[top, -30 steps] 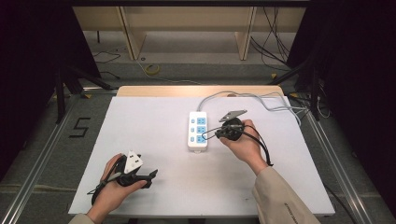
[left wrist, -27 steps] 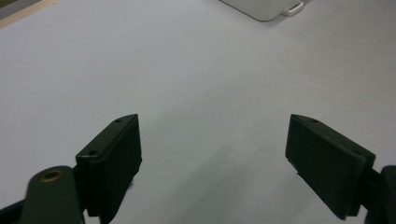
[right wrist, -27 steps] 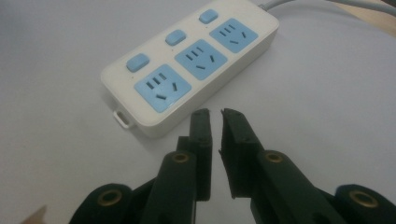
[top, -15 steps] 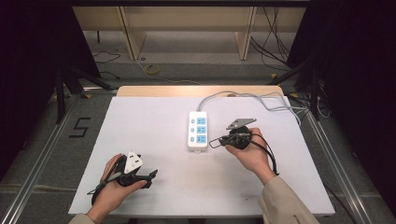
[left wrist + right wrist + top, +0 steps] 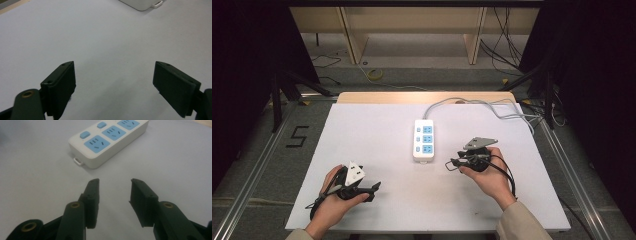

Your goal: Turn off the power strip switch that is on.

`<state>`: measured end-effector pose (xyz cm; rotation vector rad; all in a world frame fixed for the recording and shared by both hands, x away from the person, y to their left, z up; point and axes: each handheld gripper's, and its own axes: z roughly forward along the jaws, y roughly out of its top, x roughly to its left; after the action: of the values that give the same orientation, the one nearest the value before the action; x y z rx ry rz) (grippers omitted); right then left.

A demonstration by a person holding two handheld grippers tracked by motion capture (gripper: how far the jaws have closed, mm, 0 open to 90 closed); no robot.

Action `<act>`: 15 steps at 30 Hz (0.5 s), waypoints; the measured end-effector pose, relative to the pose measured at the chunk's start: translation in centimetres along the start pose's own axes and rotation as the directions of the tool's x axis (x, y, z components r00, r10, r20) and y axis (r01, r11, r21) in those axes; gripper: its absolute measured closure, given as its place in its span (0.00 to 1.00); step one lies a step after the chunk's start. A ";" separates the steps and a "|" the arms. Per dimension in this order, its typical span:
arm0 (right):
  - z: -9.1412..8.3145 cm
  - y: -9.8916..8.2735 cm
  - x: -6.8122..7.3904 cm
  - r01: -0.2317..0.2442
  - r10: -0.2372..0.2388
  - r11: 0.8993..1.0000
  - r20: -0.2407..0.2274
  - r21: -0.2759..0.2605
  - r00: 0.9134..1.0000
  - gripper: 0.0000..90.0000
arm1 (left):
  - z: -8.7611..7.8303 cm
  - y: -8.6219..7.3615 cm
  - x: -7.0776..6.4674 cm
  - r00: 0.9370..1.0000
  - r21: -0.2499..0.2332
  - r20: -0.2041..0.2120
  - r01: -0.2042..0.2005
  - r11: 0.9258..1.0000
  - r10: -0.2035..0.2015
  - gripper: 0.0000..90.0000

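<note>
A white power strip (image 5: 423, 139) with blue sockets lies near the middle of the white table (image 5: 362, 125). My right gripper (image 5: 452, 164) rests in a hand just right of the strip's near end and points left at it. In the right gripper view the strip (image 5: 107, 142) lies a short way ahead of my right gripper (image 5: 114, 183). Its jaws have just been opening and stand apart with nothing between them. My left gripper (image 5: 371, 192) sits at the front left, open wide and empty. In the left gripper view my left gripper (image 5: 113, 72) faces bare table, with the strip's corner (image 5: 142, 3) far ahead.
The strip's grey cable (image 5: 472, 102) runs back and off the table's far right corner. Metal rails (image 5: 257, 165) line both sides of the table, and a dark stand (image 5: 277, 95) is at the left. Wooden furniture (image 5: 412, 25) stands behind.
The right gripper has pulled back from the power strip toward the near right, and its jaws have gone from nearly shut to apart. The left gripper has stayed put.
</note>
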<state>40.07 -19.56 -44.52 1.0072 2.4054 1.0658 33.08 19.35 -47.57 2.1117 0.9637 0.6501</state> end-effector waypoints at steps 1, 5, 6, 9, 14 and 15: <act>-0.1 -0.2 0.0 0.004 -0.004 1.000 -0.001 -0.002 1.000 0.65 | 0.0 0.0 0.0 1.000 0.000 0.001 0.000 1.000 0.000 0.20; -0.6 -1.2 0.2 -0.002 0.002 1.000 -0.013 0.001 1.000 0.63 | 0.0 0.0 0.0 1.000 0.001 0.002 0.000 1.000 0.000 0.20; -0.7 -1.4 0.3 -0.004 0.004 1.000 -0.015 -0.002 1.000 0.62 | 0.0 0.0 0.0 1.000 0.000 0.001 0.001 1.000 -0.001 0.20; -1.0 -2.1 0.6 0.003 -0.003 1.000 -0.024 -0.010 1.000 0.61 | 0.0 0.0 0.0 1.000 -0.002 0.003 0.007 1.000 -0.007 0.20; -1.2 -3.2 1.1 -0.006 0.006 1.000 -0.041 -0.016 0.999 0.55 | 0.0 0.0 0.0 1.000 -0.002 0.004 0.007 1.000 -0.007 0.20; -1.3 -3.4 1.1 -0.005 0.004 1.000 -0.037 -0.023 0.999 0.55 | 0.0 0.0 0.0 1.000 -0.002 0.006 0.008 1.000 -0.008 0.20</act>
<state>36.97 -21.02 -46.17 0.9938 2.4160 1.1206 33.07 19.39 -47.56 2.1055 0.9673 0.6408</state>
